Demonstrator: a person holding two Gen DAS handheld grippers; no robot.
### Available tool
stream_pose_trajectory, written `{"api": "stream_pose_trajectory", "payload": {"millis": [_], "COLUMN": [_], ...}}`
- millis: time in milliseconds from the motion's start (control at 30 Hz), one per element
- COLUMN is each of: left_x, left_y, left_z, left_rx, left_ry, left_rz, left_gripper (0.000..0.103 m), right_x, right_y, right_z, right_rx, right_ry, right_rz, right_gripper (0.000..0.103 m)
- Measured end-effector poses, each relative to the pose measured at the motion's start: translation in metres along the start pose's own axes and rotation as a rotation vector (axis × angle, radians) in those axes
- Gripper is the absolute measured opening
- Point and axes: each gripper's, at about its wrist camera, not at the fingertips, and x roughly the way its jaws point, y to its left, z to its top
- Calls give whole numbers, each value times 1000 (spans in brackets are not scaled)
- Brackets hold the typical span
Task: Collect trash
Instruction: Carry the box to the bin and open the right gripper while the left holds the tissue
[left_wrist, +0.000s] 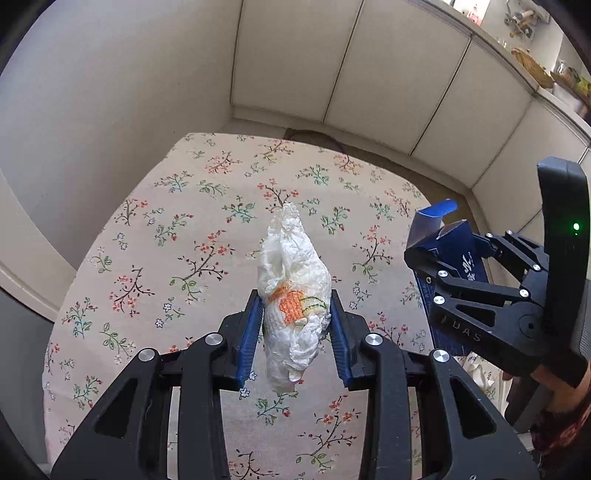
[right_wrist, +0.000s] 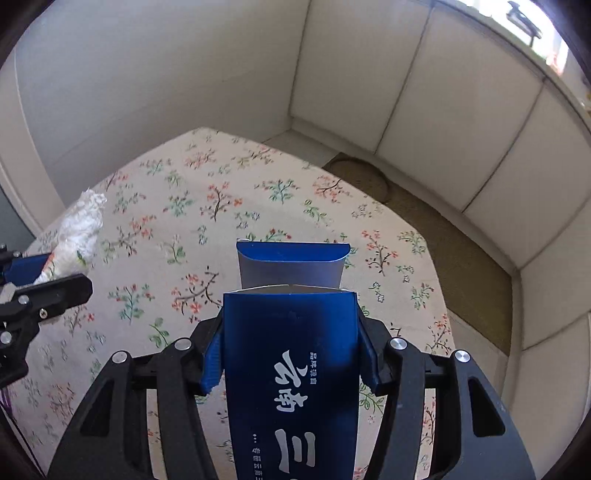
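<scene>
In the left wrist view my left gripper (left_wrist: 295, 299) is shut on a crumpled white paper napkin (left_wrist: 291, 258) with an orange print, held up above the floral tablecloth (left_wrist: 184, 240). The napkin sticks out past the blue pads. In the right wrist view my right gripper (right_wrist: 291, 325) is shut on a dark blue carton (right_wrist: 291, 369) with white lettering; its top flap stands open. The carton (left_wrist: 461, 258) and right gripper (left_wrist: 424, 258) show at the right of the left wrist view. The napkin (right_wrist: 79, 229) and left gripper (right_wrist: 48, 273) show at the left edge.
The table (right_wrist: 166, 221) sits in a corner of white panelled walls (left_wrist: 388, 74). A brown mat (right_wrist: 424, 229) covers the floor beyond its far right edge. A ledge (left_wrist: 535, 70) with baskets and small items runs along the top right. A hand (left_wrist: 561, 398) holds the right gripper.
</scene>
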Motion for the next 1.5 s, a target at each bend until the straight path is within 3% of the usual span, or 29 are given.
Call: {"api": "stream_pose_trajectory", "payload": {"millis": [267, 533, 1000, 1500], "left_x": [-47, -91, -110, -105], "left_y": [-9, -46, -132, -220], "left_z": [9, 9, -2, -22], "left_rx": [-78, -57, 49, 170], "left_ry": [-184, -333, -382, -352], "left_rz": [8, -31, -179, -272], "left_gripper": [33, 33, 33, 33], "right_x": [-71, -141, -223, -258], "right_y": [-9, -38, -107, -186], "right_z": [-10, -35, -102, -171], "right_rx": [196, 330, 464, 647], "right_ry": [-157, -273, -332, -320], "right_rz": [-171, -292, -453, -551], "right_gripper": [56, 56, 56, 56]}}
